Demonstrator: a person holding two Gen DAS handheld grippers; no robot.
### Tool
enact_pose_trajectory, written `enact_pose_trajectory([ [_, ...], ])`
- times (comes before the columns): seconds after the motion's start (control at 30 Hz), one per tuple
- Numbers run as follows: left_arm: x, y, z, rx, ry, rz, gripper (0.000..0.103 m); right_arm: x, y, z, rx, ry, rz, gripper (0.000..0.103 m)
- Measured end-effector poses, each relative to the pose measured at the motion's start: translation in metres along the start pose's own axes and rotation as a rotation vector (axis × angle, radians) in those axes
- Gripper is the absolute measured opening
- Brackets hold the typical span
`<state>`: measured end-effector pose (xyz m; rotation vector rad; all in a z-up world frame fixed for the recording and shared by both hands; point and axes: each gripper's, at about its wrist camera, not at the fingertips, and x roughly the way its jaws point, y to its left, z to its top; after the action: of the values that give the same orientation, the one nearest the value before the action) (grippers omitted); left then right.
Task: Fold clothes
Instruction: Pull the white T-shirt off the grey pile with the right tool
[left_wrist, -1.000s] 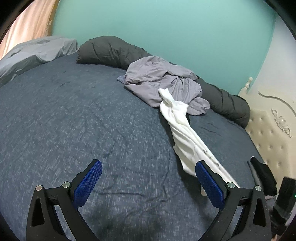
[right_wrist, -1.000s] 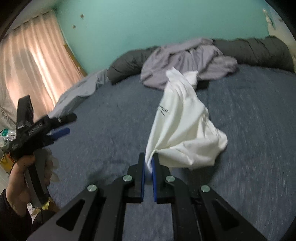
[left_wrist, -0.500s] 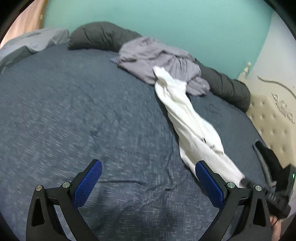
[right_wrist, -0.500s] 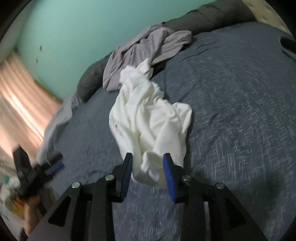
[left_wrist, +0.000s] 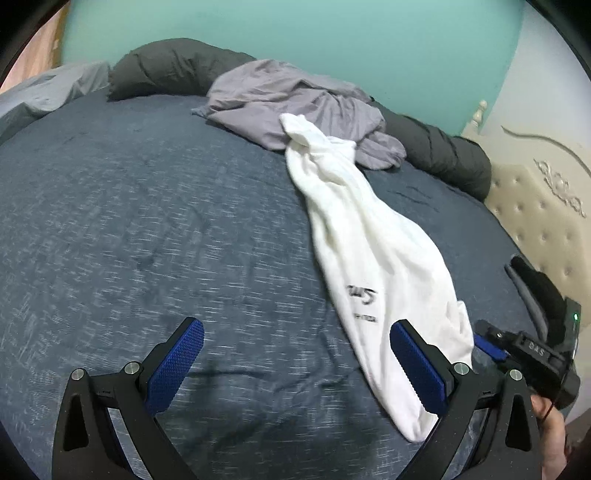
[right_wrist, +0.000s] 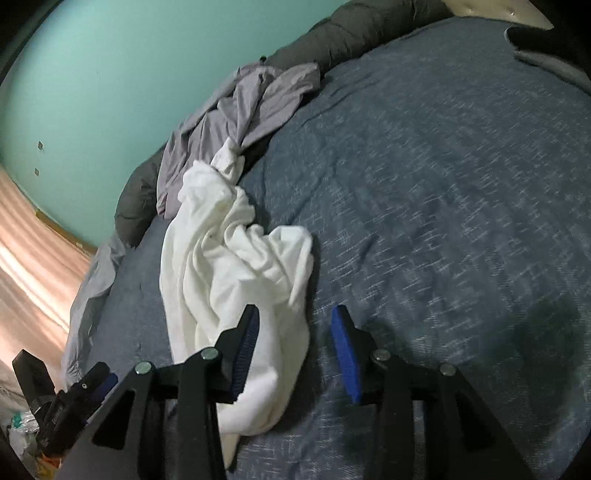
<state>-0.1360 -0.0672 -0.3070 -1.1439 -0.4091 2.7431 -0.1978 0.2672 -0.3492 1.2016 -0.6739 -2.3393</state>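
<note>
A white T-shirt (left_wrist: 373, 254) with dark lettering lies stretched in a long crumpled strip on the blue bedspread (left_wrist: 147, 221). It also shows bunched in the right wrist view (right_wrist: 229, 266). Its far end touches a heap of grey-lilac clothes (left_wrist: 295, 103). My left gripper (left_wrist: 295, 365) is open and empty above the bedspread, with the shirt's near end beside its right finger. My right gripper (right_wrist: 295, 350) is open, and the shirt's near end lies loose under its left finger (right_wrist: 245, 347). The right gripper also shows in the left wrist view (left_wrist: 524, 354).
A dark grey rolled duvet (left_wrist: 173, 66) runs along the teal wall behind the heap. A cream tufted headboard (left_wrist: 543, 221) stands at the right. A light grey sheet (left_wrist: 44, 92) lies at the far left. A curtain (right_wrist: 33, 258) hangs at the left in the right wrist view.
My right gripper was shut on the white shirt a second ago; it has opened and let the shirt drop onto the bed. The left gripper stayed open.
</note>
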Motion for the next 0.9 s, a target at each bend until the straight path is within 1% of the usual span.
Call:
enact_pose_trajectory([
  [0.13,0.011,-0.016,-0.002,0.053,0.030,-0.009,0.103,0.004,-0.006,0.002,0.017,-0.003,0.001,0.043],
  [0.23,0.022,-0.023,-0.002,0.055,0.066,-0.038,0.103,0.005,-0.012,0.003,0.042,-0.007,-0.001,0.043],
  [0.3,0.029,-0.029,-0.002,0.050,0.094,-0.064,0.103,0.001,-0.016,0.007,0.044,-0.020,-0.023,0.043],
  [0.47,0.041,-0.050,-0.004,0.106,0.117,-0.064,0.103,-0.007,-0.025,0.013,0.086,-0.041,-0.016,0.043],
  [0.6,0.052,-0.058,0.001,0.132,0.124,-0.036,0.103,-0.004,-0.025,0.012,0.088,-0.032,-0.010,0.043],
  [0.77,0.068,-0.064,0.009,0.133,0.153,0.004,0.103,-0.001,-0.028,0.015,0.103,-0.040,-0.005,0.043],
  [0.9,0.072,-0.077,0.017,0.150,0.170,-0.004,0.103,-0.006,-0.032,0.019,0.118,-0.058,-0.001,0.043],
])
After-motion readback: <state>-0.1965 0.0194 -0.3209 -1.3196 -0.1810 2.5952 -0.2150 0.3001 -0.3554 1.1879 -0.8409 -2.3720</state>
